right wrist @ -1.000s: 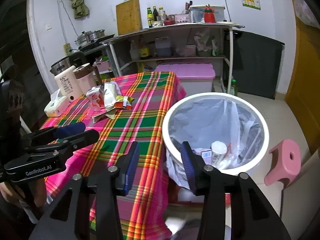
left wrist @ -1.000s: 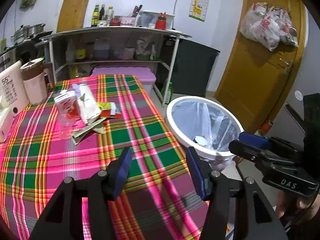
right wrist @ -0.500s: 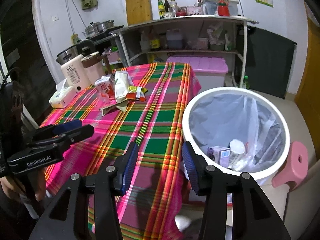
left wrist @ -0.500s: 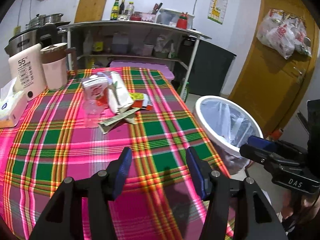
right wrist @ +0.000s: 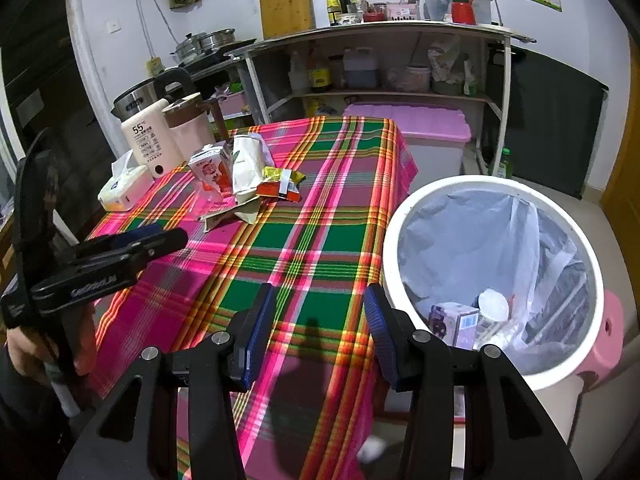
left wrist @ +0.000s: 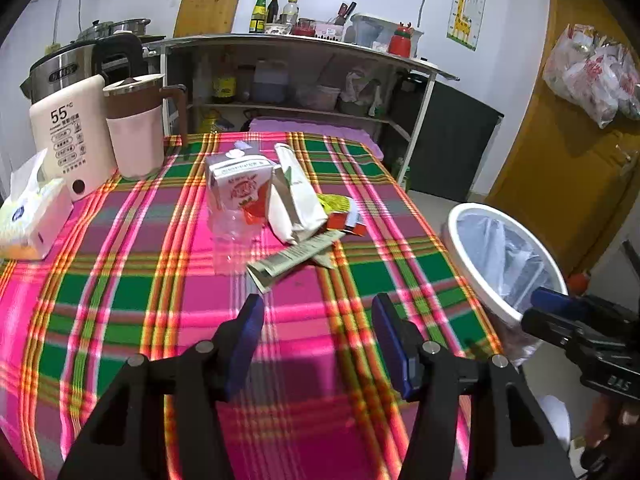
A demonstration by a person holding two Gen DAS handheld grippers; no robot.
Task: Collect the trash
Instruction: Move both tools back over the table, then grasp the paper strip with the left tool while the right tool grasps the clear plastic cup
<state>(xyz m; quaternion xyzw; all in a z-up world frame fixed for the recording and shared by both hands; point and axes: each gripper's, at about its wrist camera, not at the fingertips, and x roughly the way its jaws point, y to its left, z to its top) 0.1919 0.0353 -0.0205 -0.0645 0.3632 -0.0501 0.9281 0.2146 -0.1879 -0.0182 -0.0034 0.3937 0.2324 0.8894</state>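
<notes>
A pile of trash lies mid-table: a red-and-white milk carton [left wrist: 240,188] [right wrist: 208,170], a white pouch [left wrist: 294,200] [right wrist: 246,168], a red-yellow snack wrapper [left wrist: 340,216] [right wrist: 282,184], a folded paper sachet [left wrist: 292,258] and a clear plastic cup [left wrist: 234,236]. My left gripper [left wrist: 318,336] is open and empty above the plaid cloth, short of the pile. My right gripper [right wrist: 320,326] is open and empty at the table's near right edge, beside the white bin [right wrist: 592,264] [left wrist: 460,248]. A purple carton [right wrist: 454,322] and a white bottle lie in the bin.
A white water dispenser [left wrist: 68,136], a pink-brown kettle [left wrist: 136,128] and a tissue box [left wrist: 32,216] stand at the table's left. Behind are a shelf unit [left wrist: 304,80] and a pink-lidded storage box [right wrist: 412,128]. A pink stool [right wrist: 612,320] stands behind the bin.
Both grippers have swung left, away from the bin and toward the table. The trash pile now sits nearer the middle of the left wrist view. Both stay open.
</notes>
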